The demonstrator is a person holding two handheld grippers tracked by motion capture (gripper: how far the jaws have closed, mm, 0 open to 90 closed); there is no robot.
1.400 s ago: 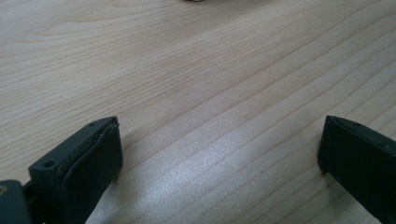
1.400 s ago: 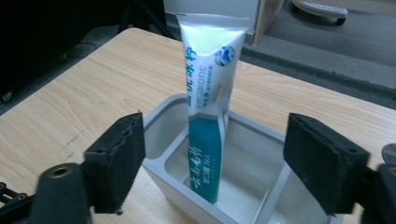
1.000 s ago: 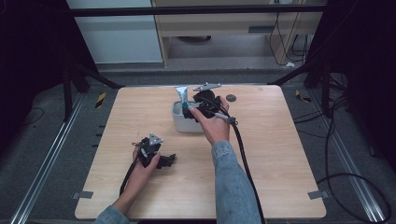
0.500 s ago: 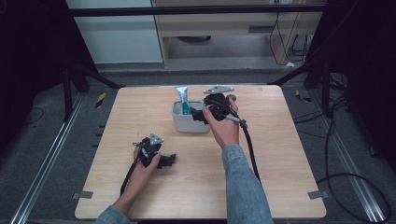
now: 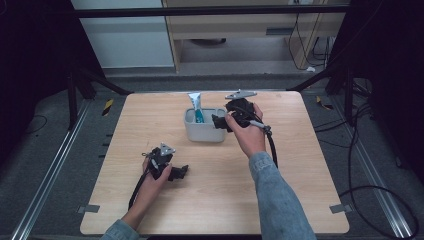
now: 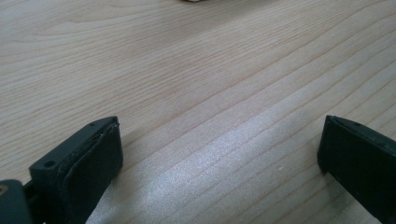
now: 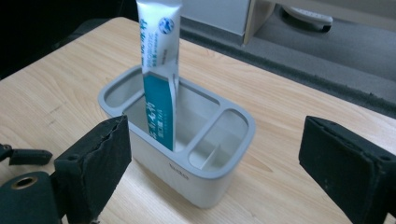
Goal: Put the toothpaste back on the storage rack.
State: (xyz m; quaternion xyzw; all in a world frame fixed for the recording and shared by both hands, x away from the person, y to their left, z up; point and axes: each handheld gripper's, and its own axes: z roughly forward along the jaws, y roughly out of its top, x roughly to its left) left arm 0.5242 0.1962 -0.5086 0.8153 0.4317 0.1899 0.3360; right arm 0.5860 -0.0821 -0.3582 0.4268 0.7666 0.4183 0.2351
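Note:
A grey holder (image 5: 204,127) (image 7: 187,154) with several compartments stands near the table's far middle. A white and teal toothpaste tube (image 5: 196,107) (image 7: 159,79) stands upright in its big compartment, leaning on the rim. My right gripper (image 5: 220,121) (image 7: 215,163) hovers just right of the holder, open, with nothing between its jaws. My left gripper (image 5: 181,172) (image 6: 219,163) rests low on the table at the front left, open over bare wood.
The wooden table (image 5: 300,170) has free room to the right and front. Black cables (image 5: 272,150) trail from both grippers. A cabinet (image 5: 240,30) and floor cables (image 5: 380,190) lie beyond the table edges.
My right gripper has drawn back to the right, away from above the holder, leaving the tube standing in it. The left gripper has stayed put.

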